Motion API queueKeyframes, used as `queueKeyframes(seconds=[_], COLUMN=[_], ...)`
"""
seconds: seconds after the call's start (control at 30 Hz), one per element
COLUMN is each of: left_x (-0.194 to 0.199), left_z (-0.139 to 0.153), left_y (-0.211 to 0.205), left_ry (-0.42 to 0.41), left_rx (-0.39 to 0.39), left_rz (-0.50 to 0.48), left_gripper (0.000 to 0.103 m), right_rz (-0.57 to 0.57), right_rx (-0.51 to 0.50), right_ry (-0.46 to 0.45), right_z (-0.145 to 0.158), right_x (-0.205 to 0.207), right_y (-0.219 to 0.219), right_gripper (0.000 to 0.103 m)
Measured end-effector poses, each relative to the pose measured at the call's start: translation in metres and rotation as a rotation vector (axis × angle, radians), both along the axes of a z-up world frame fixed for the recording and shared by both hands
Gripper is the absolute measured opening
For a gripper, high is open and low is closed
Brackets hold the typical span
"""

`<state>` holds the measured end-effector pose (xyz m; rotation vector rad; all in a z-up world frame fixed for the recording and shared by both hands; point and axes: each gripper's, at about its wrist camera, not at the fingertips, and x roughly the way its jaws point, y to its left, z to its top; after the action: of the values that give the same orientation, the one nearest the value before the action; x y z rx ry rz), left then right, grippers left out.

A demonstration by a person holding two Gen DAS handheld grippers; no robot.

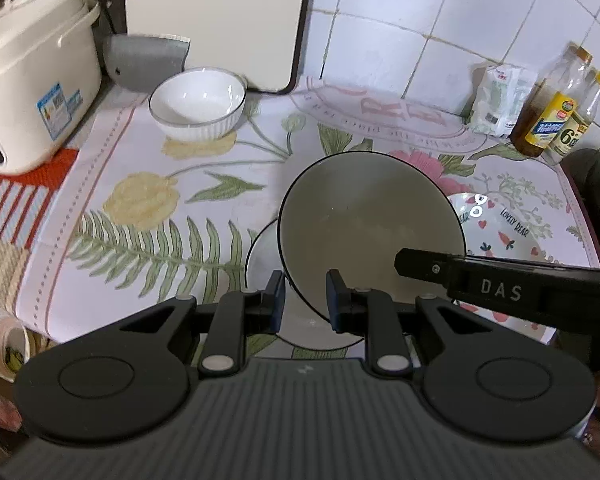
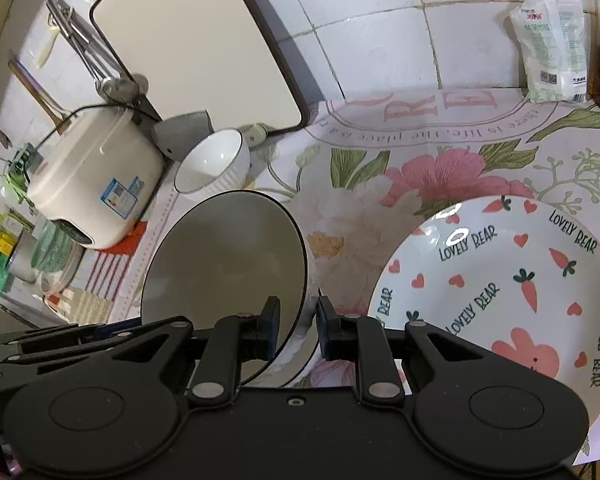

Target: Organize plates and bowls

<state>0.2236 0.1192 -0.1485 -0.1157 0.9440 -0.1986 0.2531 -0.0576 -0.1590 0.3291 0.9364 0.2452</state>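
A white bowl with a dark rim (image 1: 368, 236) is tilted up over a second white bowl (image 1: 262, 256) on the floral cloth. My left gripper (image 1: 304, 300) straddles its near rim, the pads close to the wall. My right gripper (image 2: 298, 330) straddles the rim of the same bowl (image 2: 224, 276) from the other side, and its arm (image 1: 500, 284) crosses the left wrist view. A "Lovely Bear" plate (image 2: 496, 280) lies to the right; it also shows in the left wrist view (image 1: 500, 228). A ribbed white bowl (image 1: 198, 100) stands at the back left, also seen from the right wrist (image 2: 214, 164).
A cream rice cooker (image 1: 28, 92) stands at the left edge. A white board (image 1: 220, 20) leans on the tiled wall. Sauce bottles (image 1: 556, 112) and a white packet (image 1: 500, 100) stand at the back right. The cloth's front edge (image 1: 100, 332) drops off near me.
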Motion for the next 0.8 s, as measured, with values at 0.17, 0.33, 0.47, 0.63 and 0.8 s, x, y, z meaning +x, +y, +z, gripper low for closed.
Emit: queueKeyframes(seconds=[0.17,0.33,0.47,0.63,0.8], left_x=[0.001,0.003,0.004,0.007,0.008], left_z=[-0.015,-0.027,-0.029,-0.032,-0.035], left_y=[0.006,0.012,0.010,0.010,0.012], left_ry=[0.028,0.048,0.040,0.056,0.074], left_rx=[-0.006,-0.009,0.020,0.020,-0.001], left_rz=[0.008,0.025,0.019,0.034,0.039], left_gripper=[0.021,0.020,0.020,0.020,0.020], right_rz=[0.018,0.098,0.133,0.166,0.201], right_rx=[-0.038,-0.196,-0.259,-0.342,-0.372], right_ry=[0.005,-0.063,-0.073,-0.119,-0.139], right_z=[-0.007,-0.010,-0.015,-0.022,-0.023], right_x=[-0.001,-0.002,0.001,-0.003,-0.001], right_y=[0.009,0.035,0.044,0.054,0.057], right_gripper=[0.024,0.024,0.023,0.025,0.030])
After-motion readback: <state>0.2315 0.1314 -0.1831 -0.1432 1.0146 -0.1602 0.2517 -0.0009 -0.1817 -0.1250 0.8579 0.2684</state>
